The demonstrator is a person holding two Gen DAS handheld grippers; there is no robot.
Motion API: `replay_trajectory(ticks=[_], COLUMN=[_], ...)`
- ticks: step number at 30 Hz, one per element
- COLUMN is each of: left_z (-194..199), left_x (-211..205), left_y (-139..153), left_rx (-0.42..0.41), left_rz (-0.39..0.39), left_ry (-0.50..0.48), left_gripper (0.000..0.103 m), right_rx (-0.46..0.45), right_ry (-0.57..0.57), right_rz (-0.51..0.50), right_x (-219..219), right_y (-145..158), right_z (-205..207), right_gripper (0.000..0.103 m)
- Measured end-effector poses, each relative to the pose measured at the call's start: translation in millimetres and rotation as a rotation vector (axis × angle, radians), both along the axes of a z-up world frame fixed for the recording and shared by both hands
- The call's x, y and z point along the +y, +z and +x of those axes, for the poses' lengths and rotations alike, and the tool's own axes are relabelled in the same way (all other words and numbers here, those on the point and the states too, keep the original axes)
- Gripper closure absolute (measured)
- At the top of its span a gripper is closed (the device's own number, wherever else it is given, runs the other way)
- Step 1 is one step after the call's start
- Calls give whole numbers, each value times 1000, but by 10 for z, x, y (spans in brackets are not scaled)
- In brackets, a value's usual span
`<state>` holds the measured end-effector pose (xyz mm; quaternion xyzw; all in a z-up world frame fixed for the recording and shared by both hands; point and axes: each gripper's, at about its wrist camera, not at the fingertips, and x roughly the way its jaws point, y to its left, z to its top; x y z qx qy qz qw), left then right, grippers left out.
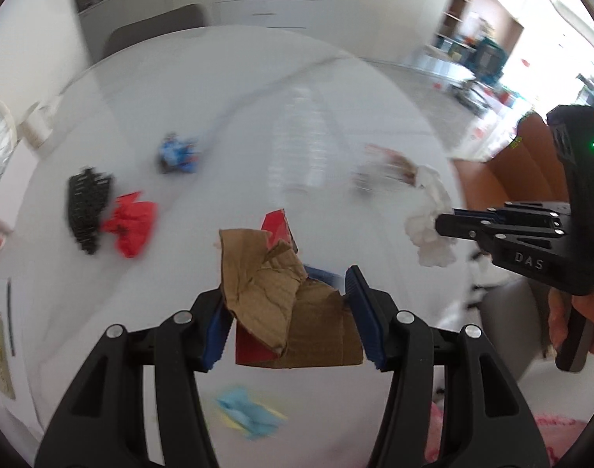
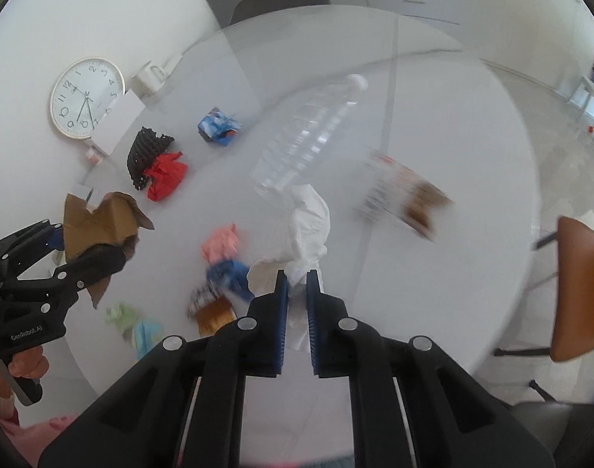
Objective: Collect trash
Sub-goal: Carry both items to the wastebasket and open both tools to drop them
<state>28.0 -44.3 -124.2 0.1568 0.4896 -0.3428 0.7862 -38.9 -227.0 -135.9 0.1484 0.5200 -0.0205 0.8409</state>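
Note:
My left gripper (image 1: 293,304) is shut on a torn piece of brown and red cardboard (image 1: 281,292) and holds it above the round white table (image 1: 297,109). It also shows in the right wrist view (image 2: 98,222). My right gripper (image 2: 296,277) is shut on a crumpled white tissue (image 2: 308,226), also seen in the left wrist view (image 1: 429,230). Loose trash lies on the table: red paper (image 2: 164,175), black mesh (image 2: 145,152), a blue wrapper (image 2: 217,126), a clear plastic bottle (image 2: 316,132), a blurred packet (image 2: 406,199), pink paper (image 2: 221,245) and a blue-green scrap (image 2: 137,323).
A white wall clock (image 2: 86,97) and a white box (image 2: 117,124) lean at the table's far left. An orange chair (image 2: 581,292) stands at the right. A grey chair (image 2: 281,0) is behind the table. Something pink (image 1: 550,436) lies low at the near edge.

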Motion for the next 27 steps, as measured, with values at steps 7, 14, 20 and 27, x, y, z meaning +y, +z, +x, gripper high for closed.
replay_trajectory(ticks=[7,14,20,27], left_z=[-813,-1376,-1619,-1700], left_x=[-750,-1458,-1804,-1864], left_y=[-62,-349,-604,-663], left_rx=[69,150,188,198], left_rz=[-27,-2,35,51], left_ry=[-222,-339,-328,-256], left_gripper=[49,49,49,39], right_rx=[61,105,124,124], right_ry=[-109,-143,-130,-87], right_rz=[-45,-31,-15,0], right_x=[-500,-898,-1141,-1239], right_y=[-20,-187,-329,-435], right_z=[-958,-1625,-1871,-1893], right_gripper=[92,92,92,92])
